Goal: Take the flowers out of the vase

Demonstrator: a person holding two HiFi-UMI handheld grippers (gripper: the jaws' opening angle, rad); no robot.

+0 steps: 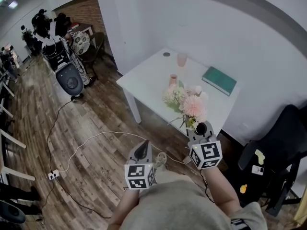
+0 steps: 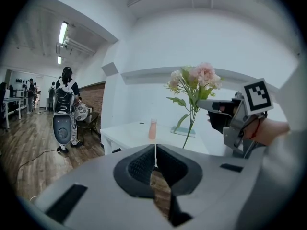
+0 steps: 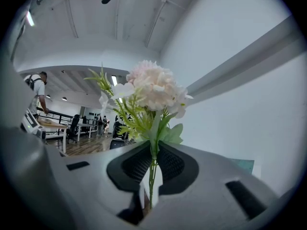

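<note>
- Right gripper [image 3: 152,158]: ribbed black pads pinch the thin green stems of the flowers [image 3: 156,87]; round pink blooms upright, clear of the slim pink vase [image 1: 173,79] on the white table [image 1: 144,83].
- Left gripper [image 2: 154,163]: ribbed pads pressed together; nothing between.

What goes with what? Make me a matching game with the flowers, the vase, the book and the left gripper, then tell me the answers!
Things:
1. flowers
2. vase
3. book
4. left gripper

Matches:
a. shut, with nothing in it
b. green, lying flat on the table
c. stems pinched in the right gripper
d. pink, standing upright on the table

Pairs: 1-c, 2-d, 3-b, 4-a
</note>
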